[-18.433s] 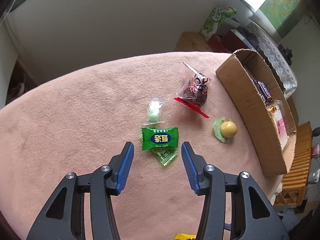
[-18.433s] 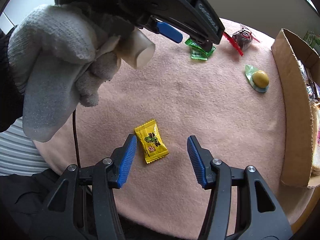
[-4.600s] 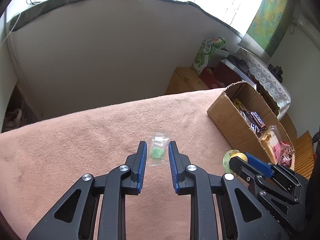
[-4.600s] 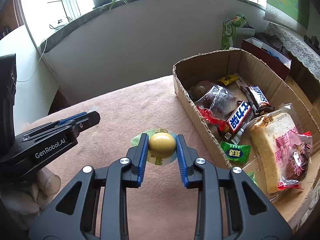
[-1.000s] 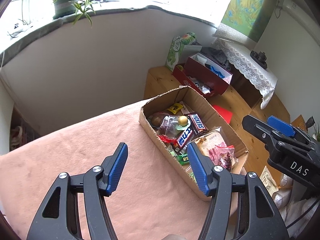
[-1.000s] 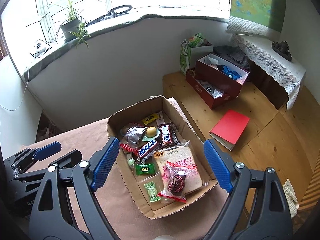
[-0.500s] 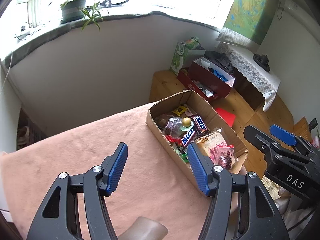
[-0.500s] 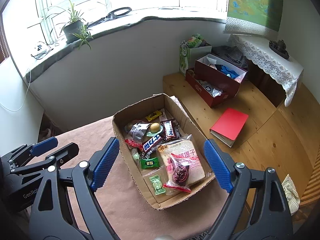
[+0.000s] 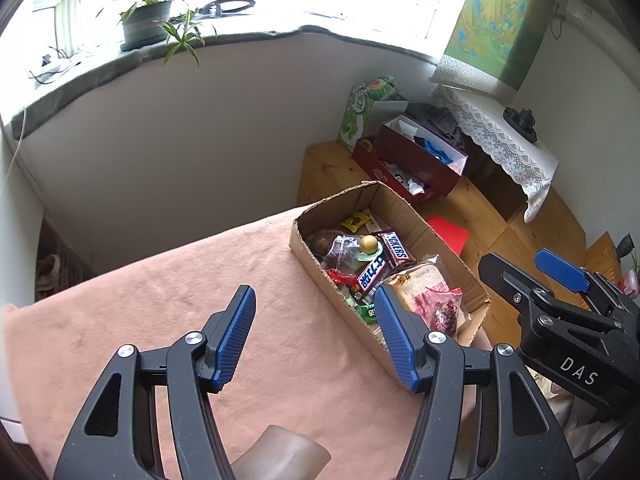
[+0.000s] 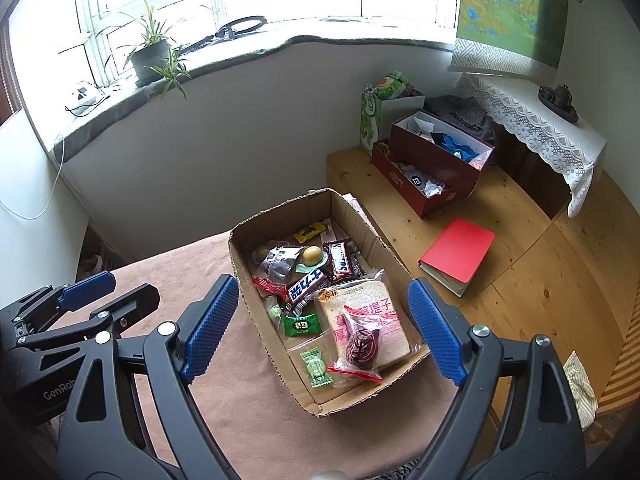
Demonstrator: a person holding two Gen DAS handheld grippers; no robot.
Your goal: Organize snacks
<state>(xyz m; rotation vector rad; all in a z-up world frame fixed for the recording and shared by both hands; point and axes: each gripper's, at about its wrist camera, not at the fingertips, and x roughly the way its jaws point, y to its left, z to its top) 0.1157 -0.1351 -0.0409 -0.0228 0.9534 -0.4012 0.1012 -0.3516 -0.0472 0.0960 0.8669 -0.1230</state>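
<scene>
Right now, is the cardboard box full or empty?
Nearly full: the cardboard box holds wrapped snacks across its floor, among them a bagged bread slice and a green candy.

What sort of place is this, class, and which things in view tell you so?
Most likely a room in a home: a potted plant on the windowsill, a lace-edged cloth over a side table, and a cardboard box of snacks on a pink-covered table.
</scene>
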